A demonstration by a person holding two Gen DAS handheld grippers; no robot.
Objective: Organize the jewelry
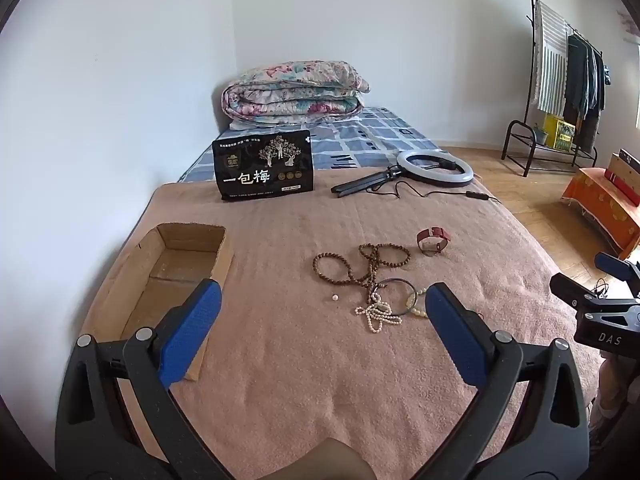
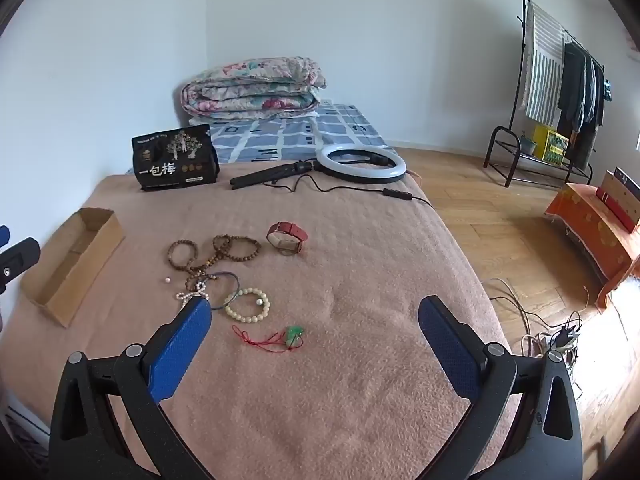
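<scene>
Jewelry lies on a pink blanket (image 1: 320,360): brown wooden bead strings (image 1: 360,262) (image 2: 212,254), a white pearl string (image 1: 376,312), a dark bangle (image 2: 226,290), a cream bead bracelet (image 2: 247,305), a red-strap watch (image 1: 433,240) (image 2: 287,237), a green pendant on red cord (image 2: 292,336) and a loose pearl (image 1: 335,298). An empty cardboard box (image 1: 168,276) (image 2: 72,264) sits at the left. My left gripper (image 1: 322,292) is open and empty above the blanket, near the pile. My right gripper (image 2: 314,308) is open and empty, right of the pile.
A black snack bag (image 1: 263,166) and a ring light with tripod and cable (image 1: 436,166) lie at the blanket's far edge. A folded floral quilt (image 1: 294,92) lies behind. A clothes rack (image 2: 560,92) and an orange-covered bench (image 2: 596,224) stand on the wooden floor at right.
</scene>
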